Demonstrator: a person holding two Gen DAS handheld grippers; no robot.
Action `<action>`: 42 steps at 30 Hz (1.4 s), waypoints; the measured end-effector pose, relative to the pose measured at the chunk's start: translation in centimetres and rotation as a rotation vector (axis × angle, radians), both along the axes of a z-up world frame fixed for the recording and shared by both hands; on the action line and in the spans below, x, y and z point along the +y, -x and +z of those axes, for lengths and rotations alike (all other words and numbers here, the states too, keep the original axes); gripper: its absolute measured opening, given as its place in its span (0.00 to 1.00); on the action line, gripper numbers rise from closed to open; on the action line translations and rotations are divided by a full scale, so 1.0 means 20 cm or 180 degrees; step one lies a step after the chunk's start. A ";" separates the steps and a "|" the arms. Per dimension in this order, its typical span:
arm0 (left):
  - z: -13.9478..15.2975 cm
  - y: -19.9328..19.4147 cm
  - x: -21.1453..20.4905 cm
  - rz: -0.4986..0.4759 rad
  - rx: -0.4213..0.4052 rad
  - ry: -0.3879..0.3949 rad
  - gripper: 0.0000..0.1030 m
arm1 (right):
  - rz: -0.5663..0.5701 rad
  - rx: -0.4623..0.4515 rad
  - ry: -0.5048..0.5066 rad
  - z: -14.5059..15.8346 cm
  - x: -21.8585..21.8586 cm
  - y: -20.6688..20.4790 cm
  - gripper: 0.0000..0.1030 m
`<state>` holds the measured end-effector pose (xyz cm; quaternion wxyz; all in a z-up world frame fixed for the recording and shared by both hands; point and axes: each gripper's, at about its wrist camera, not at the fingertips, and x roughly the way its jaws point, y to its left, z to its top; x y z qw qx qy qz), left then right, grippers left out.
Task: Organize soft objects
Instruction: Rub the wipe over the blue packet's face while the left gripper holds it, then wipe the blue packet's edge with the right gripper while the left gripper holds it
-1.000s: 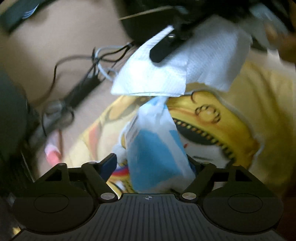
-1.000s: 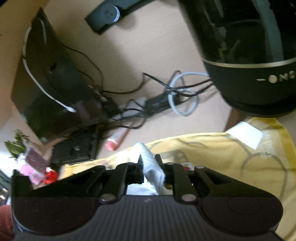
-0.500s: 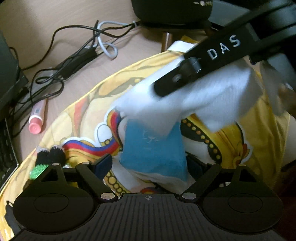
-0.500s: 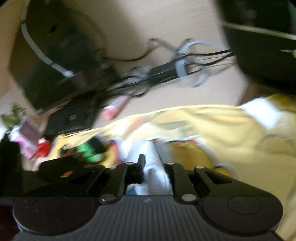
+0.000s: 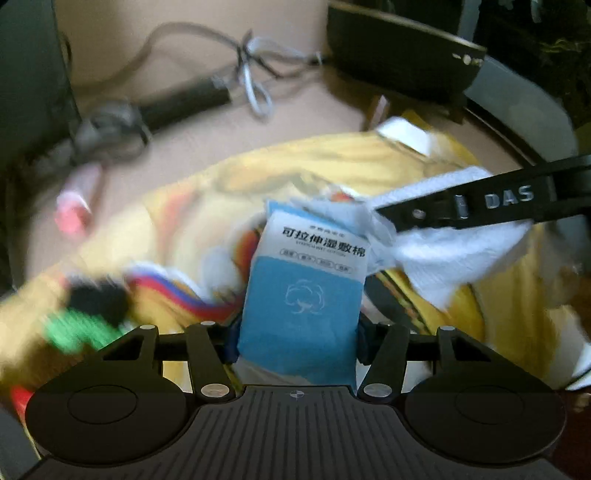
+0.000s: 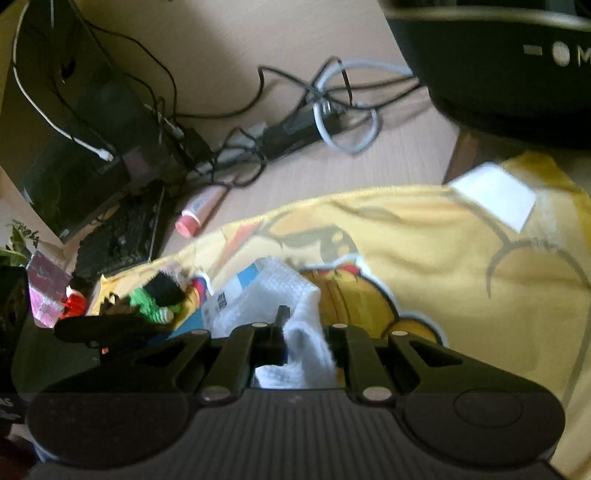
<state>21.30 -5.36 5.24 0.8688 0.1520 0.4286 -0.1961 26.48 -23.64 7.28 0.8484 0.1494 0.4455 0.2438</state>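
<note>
Left tool (image 5: 297,341): jaws closed onto the blue-and-white cotton pad packet (image 5: 303,291), packet seen pinched between both pads and held upright, printed face toward the camera, lower part blue with a white cotton-flower mark. Right tool (image 6: 301,345): jaws nearly together, clamped on a fold of white tissue (image 6: 303,332); in the left wrist view the same tissue (image 5: 439,258) is seen hanging from a black finger marked "DAS" that enters from the right, its loose edge touching the packet's top right corner. In the right wrist view the packet (image 6: 236,291) is seen just beyond the tissue, partly covered by it. Both items are held over a yellow cartoon-print cloth (image 6: 461,266) spread on the bench (image 6: 288,33), with a white label (image 6: 495,199) sewn at its far edge. On the cloth's left part a green-and-black knitted item (image 6: 159,295) is seen, blurred; what it is cannot be told. Past the cloth's edge a pink-capped tube (image 6: 197,214) lies on bare wood. Further back: tangled black and grey cables (image 6: 332,110) around a black adapter, a dark keyboard (image 6: 118,236) at left, a black upright device (image 6: 85,110) behind it, and a large black round appliance (image 6: 509,66) at far right
</note>
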 end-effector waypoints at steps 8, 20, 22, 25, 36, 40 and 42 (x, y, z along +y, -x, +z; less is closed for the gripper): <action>-0.12 0.21 -0.18 -0.1235 -0.1325 -0.1832 0.59 | 0.0118 -0.0385 -0.0646 0.26 0.04 -0.05 0.08; -0.04 0.25 -0.14 -0.1036 -0.0868 -0.1222 0.68 | 0.0295 -0.0079 -0.0412 0.10 0.18 -0.05 0.07; 0.01 0.22 -0.09 -0.0840 -0.0744 -0.0915 0.80 | 0.0245 -0.0043 -0.0440 0.10 0.13 -0.03 0.07; 0.05 0.15 -0.06 -0.0693 -0.0521 -0.0511 0.88 | 0.0210 0.0095 -0.0569 0.07 0.07 -0.01 0.07; -0.02 0.05 -0.20 -0.0905 -0.0254 -0.0463 0.53 | -0.0133 -0.0278 -0.0235 0.14 -0.01 0.03 0.07; -0.03 0.05 -0.20 -0.0871 -0.0247 -0.0470 0.54 | -0.0490 -0.0360 0.0176 0.13 -0.09 0.01 0.07; -0.03 0.05 -0.20 -0.0859 -0.0244 -0.0463 0.54 | -0.0577 -0.0301 0.0132 0.12 -0.14 -0.01 0.07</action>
